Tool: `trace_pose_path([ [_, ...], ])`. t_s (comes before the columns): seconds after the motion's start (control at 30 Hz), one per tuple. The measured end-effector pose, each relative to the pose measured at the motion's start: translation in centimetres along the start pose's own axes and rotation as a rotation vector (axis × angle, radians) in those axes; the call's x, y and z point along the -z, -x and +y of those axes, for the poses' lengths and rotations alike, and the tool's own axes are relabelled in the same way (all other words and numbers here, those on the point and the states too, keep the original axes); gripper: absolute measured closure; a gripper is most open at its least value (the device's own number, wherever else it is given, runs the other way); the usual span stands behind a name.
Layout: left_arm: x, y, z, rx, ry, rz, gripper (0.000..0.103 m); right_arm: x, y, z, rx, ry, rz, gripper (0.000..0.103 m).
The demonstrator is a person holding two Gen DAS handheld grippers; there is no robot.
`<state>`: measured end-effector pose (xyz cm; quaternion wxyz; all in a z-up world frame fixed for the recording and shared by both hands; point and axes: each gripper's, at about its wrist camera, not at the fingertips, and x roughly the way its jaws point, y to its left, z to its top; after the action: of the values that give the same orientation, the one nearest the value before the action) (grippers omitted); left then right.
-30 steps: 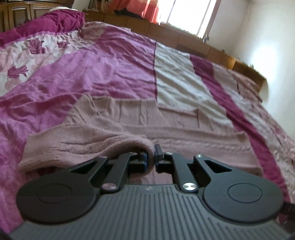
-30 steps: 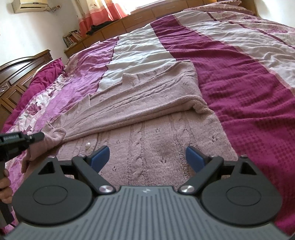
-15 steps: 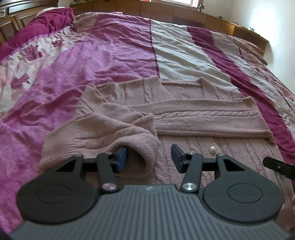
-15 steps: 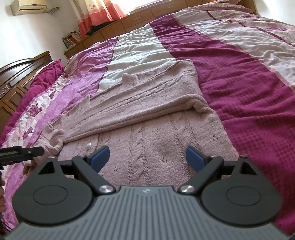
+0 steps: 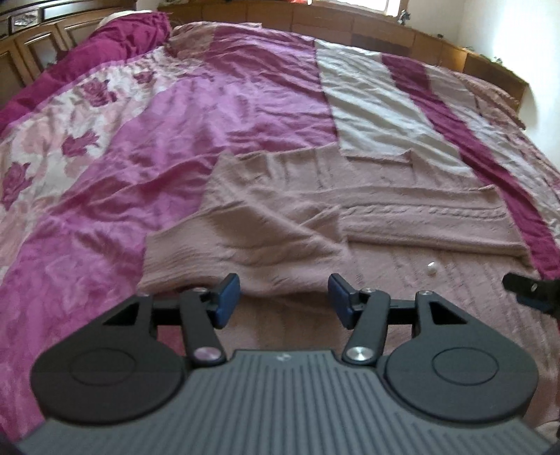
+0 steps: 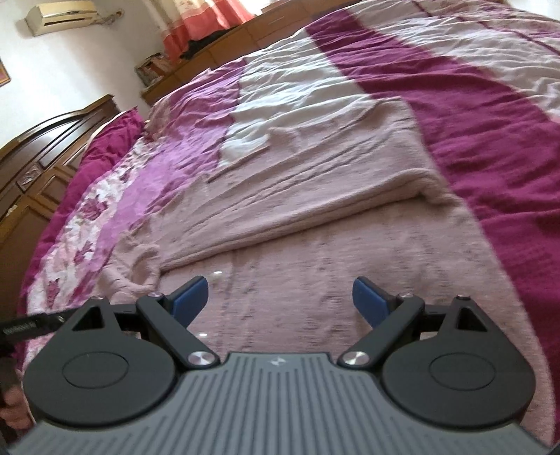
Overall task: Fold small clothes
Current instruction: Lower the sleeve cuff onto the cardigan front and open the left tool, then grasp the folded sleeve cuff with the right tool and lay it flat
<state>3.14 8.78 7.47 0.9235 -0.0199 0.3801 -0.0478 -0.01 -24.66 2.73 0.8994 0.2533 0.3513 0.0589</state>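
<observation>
- Nearest the left wrist camera, the left gripper hangs over the near part of a pink knitted sweater; its jaws are opening, and the blue pads stand apart with nothing pressed between them, though the folded sleeve edge lies just beyond them.
- Nearest the right wrist camera, the right gripper points down at the cable-knit front of the sweater, jaws spread wide and empty.
- Just past the left gripper, a sleeve lies folded across the body, running from the left side toward the middle.
- Further on, a second folded band runs crosswise from the middle to the right edge.
- One small white button sits on the knit near the right.
- Seen from the left wrist, the sweater's long axis lies roughly side to side across the bed, flat on the bedspread.
- Beyond it, the bedspread's pink, pale and dark red stripes run away toward a wooden surround.
</observation>
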Motion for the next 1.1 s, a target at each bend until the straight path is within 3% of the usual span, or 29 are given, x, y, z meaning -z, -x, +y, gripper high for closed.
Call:
trace_pose_path([
  [0.57,2.5,-1.4,4.5,-0.080,0.115,0.056,0.046,-1.1,-9.2,11.7,-0.259,0.088,0.236,0.013],
  [0.77,2.8,-2.2,4.9,-0.082,0.120,0.057,0.046,-1.0,-13.4,13.5,-0.265,0.049,0.366,0.029],
  [0.87,2.5,-2.8,5.1,-0.081,0.129,0.049,0.046,-1.1,-14.6,13.8,-0.268,0.044,0.380,0.047],
  [1.03,1.4,-4.2,5.2,-0.114,0.132,0.017,0.046,-2.1,-15.4,13.6,-0.292,-0.002,0.392,0.087],
  [1.1,1.1,-4.7,5.2,-0.118,0.136,0.008,0.046,-2.8,-15.2,14.2,-0.285,0.035,0.363,0.091],
])
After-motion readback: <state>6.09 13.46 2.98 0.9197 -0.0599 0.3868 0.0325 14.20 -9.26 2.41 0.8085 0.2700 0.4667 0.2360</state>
